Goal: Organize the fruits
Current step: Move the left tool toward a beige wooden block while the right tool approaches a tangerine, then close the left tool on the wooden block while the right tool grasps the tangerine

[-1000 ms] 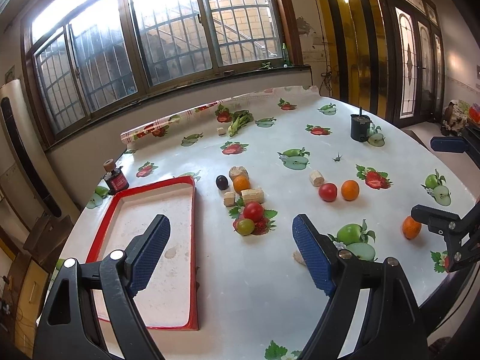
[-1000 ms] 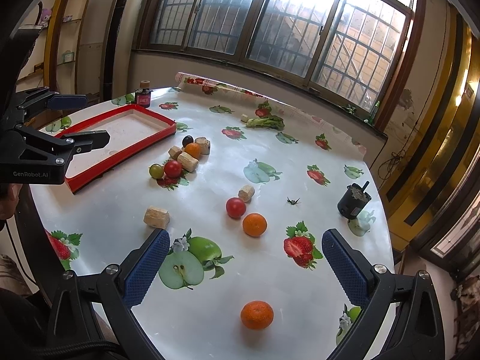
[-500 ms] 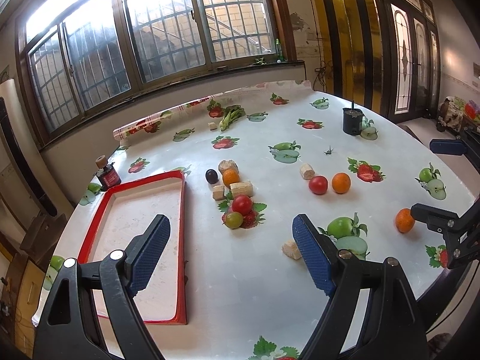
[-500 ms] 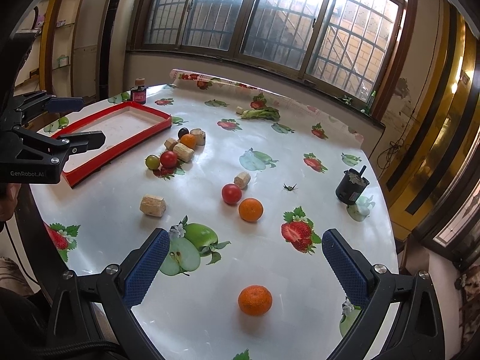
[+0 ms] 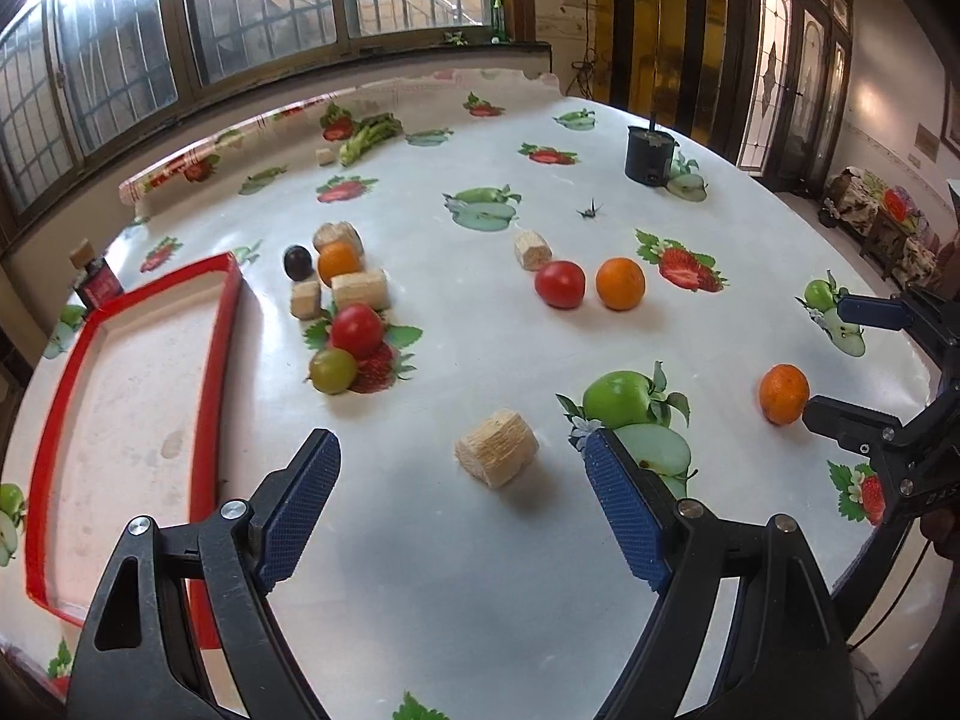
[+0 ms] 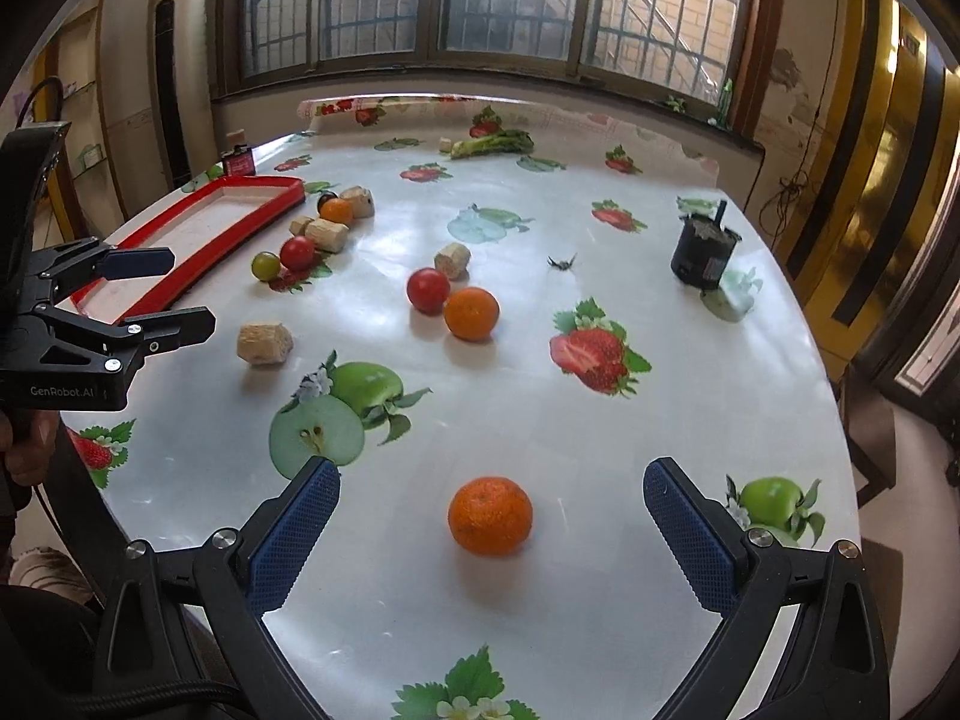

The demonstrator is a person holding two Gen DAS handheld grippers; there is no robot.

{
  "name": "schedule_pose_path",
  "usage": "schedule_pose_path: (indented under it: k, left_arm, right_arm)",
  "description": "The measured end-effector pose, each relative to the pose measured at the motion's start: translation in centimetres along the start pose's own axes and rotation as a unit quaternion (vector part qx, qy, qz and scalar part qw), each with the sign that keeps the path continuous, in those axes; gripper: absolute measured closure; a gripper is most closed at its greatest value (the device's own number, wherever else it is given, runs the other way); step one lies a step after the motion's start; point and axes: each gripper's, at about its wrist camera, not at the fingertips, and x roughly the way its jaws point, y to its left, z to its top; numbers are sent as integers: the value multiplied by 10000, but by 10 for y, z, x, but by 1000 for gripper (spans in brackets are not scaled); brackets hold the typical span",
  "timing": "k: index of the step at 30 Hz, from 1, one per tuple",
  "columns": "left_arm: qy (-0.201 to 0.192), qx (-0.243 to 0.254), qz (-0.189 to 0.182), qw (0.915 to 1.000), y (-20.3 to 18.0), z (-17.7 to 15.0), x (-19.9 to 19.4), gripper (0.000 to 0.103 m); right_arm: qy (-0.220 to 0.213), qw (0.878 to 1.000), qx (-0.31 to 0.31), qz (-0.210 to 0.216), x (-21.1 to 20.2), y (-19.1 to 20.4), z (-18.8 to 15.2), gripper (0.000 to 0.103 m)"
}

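Observation:
A red-rimmed tray (image 5: 219, 324) lies at the table's left; it also shows in the right wrist view (image 6: 240, 222). Fruits lie loose on the table: a near orange (image 6: 490, 515) just ahead of my open right gripper (image 6: 491, 519), a tomato (image 6: 428, 290) and orange (image 6: 471, 313) mid-table, and a cluster by the tray with a red tomato (image 5: 356, 329), a green tomato (image 5: 332, 369), an orange (image 5: 339, 261) and a dark plum (image 5: 298, 261). My left gripper (image 5: 462, 495) is open and empty, just short of a wooden block (image 5: 496, 455).
Several wooden blocks (image 5: 360, 289) lie among the fruit. A black pot (image 6: 702, 255) stands at the far right, a small red bottle (image 5: 96, 282) behind the tray, and greens (image 5: 369, 135) at the back. The table edge runs close to both grippers.
Both grippers have moved forward and lower over the table. The wooden block now lies between the left fingers' line and the near orange between the right fingers' line. Nothing was grasped.

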Motion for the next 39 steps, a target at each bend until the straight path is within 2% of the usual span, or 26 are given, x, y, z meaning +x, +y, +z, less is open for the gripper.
schedule_pose_path:
  k: [4, 9, 10, 12, 13, 15, 23, 28, 39]
  left_arm:
    - [452, -139, -259, 9985, 4, 3, 27, 19]
    - [1058, -267, -316, 9935, 5, -1, 52, 21]
    - [1013, -260, -273, 9941, 5, -2, 52, 21]
    - [1067, -156, -117, 9941, 3, -3, 53, 36]
    - [1061, -89, -59, 9943, 2, -3, 53, 42]
    - [1070, -53, -81, 9942, 4, -2, 54, 67]
    - [1042, -371, -637, 9918, 13, -5, 43, 67]
    - [858, -489, -645, 9930, 24, -9, 22, 67]
    - [428, -816, -368, 9951, 68, -11, -21, 66]
  right_arm:
    - [292, 9985, 390, 258, 19, -14, -3, 9]
    - [677, 9966, 341, 334, 37, -10, -5, 32]
    - [738, 9961, 325, 357, 40, -8, -6, 34]
    - [777, 9956, 325, 409, 48, -7, -6, 49]
    - [835, 9950, 338, 429, 51, -7, -7, 53]
    - [789, 9955, 330, 401, 51, -7, -7, 66]
    - [735, 9948, 385, 595, 46, -2, 2, 66]
    - [568, 9953, 256, 737, 39, 13, 19, 66]
    - [444, 9927, -78, 1119, 44, 57, 52, 66]
